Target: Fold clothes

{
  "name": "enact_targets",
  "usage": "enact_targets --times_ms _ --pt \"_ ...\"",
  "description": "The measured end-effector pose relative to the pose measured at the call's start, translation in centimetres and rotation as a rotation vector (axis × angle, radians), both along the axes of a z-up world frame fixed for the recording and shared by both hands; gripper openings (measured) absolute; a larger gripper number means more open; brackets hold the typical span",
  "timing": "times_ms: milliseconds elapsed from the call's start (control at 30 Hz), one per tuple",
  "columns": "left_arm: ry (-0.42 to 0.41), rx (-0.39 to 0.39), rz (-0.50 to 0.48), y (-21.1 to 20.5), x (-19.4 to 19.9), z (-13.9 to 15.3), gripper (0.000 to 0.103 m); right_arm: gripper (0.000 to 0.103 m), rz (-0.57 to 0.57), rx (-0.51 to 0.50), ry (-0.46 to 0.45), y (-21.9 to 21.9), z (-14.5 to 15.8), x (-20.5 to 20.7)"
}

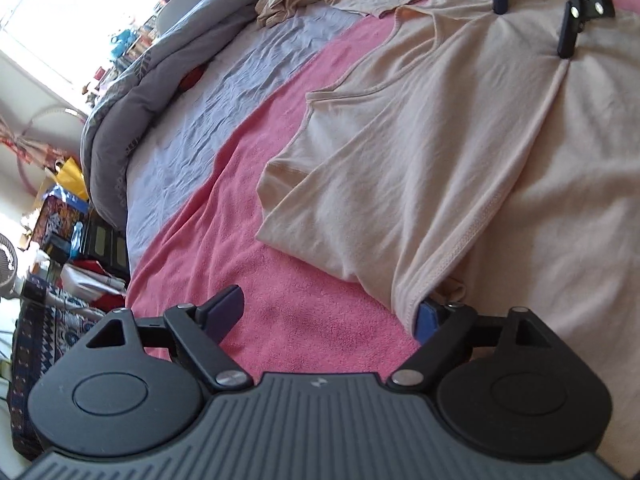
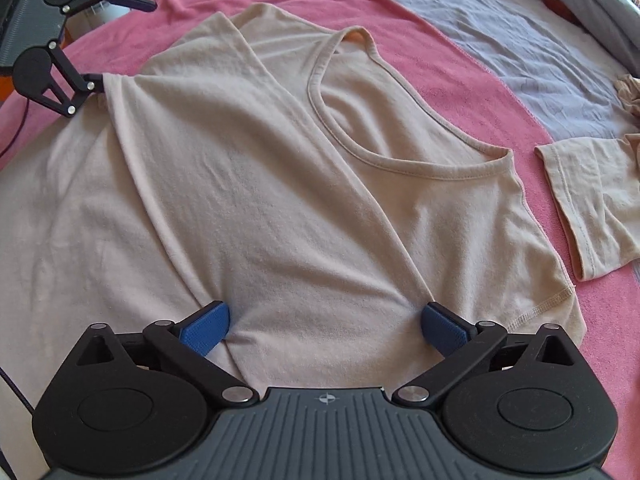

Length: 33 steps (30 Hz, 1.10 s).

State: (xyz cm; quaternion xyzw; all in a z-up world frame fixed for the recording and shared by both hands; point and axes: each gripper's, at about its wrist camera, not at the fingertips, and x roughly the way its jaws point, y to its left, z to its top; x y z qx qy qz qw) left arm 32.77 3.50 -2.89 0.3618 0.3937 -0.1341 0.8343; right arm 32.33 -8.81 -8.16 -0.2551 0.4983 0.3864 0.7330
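Two views apply. Left wrist view: your left gripper [image 1: 324, 312] has its fingers spread wide, one pad under the hem of the beige T-shirt [image 1: 420, 152], nothing clamped. The shirt lies on the pink towel [image 1: 240, 240] across the bed, one side folded inward. Right wrist view: your right gripper [image 2: 324, 324] fingers stand wide, pressing the fold flat, judged a release.

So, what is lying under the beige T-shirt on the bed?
The beige T-shirt lies on a pink towel, which shows around its edges. Beyond it a grey-lilac sheet shows. What is directly beneath the shirt's middle is covered.
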Motion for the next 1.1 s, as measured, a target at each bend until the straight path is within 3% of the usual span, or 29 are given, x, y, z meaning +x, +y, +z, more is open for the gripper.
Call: enact_targets --times_ms 200,333,500,567,633,700,800,933,1033,1100 --pt "0.199 -0.361 0.128 4.0 1.4 3.6 0.087 0.103 -0.004 0.021 -0.008 -0.5 -0.1 0.0" --pt "0.272 -0.499 0.176 5.6 2.8 4.1 0.087 0.103 -0.013 0.028 -0.017 -0.6 -0.1 -0.1" --pt "0.309 -0.367 0.103 4.1 2.7 3.0 0.089 0.103 -0.020 0.033 -0.023 -0.7 -0.1 -0.3" --pt "0.279 -0.217 0.022 2.5 1.5 2.3 0.088 0.103 -0.023 0.034 -0.024 -0.6 -0.1 -0.2" --pt "0.297 -0.233 -0.058 2.1 0.5 2.6 0.088 0.103 -0.023 0.034 -0.024 -0.6 0.0 -0.2" --pt "0.372 -0.379 -0.045 2.9 0.8 3.6 0.089 0.103 -0.026 0.034 -0.024 -0.6 0.1 -0.3" --pt "0.392 -0.691 0.131 6.3 2.6 5.2 0.089 0.103 -0.031 0.035 -0.026 -0.3 0.1 -0.3" --pt "0.312 -1.050 0.504 12.2 5.7 4.2 0.088 0.103 -0.033 0.036 -0.026 -0.2 -0.1 -0.1" --pt "0.292 -1.045 0.619 12.8 7.9 1.6 0.080 0.103 -0.038 0.033 -0.028 -0.2 0.0 -0.2" --pt "0.324 -1.016 0.613 11.9 9.1 0.1 0.079 0.103 -0.038 0.030 -0.028 0.0 0.0 -0.2"
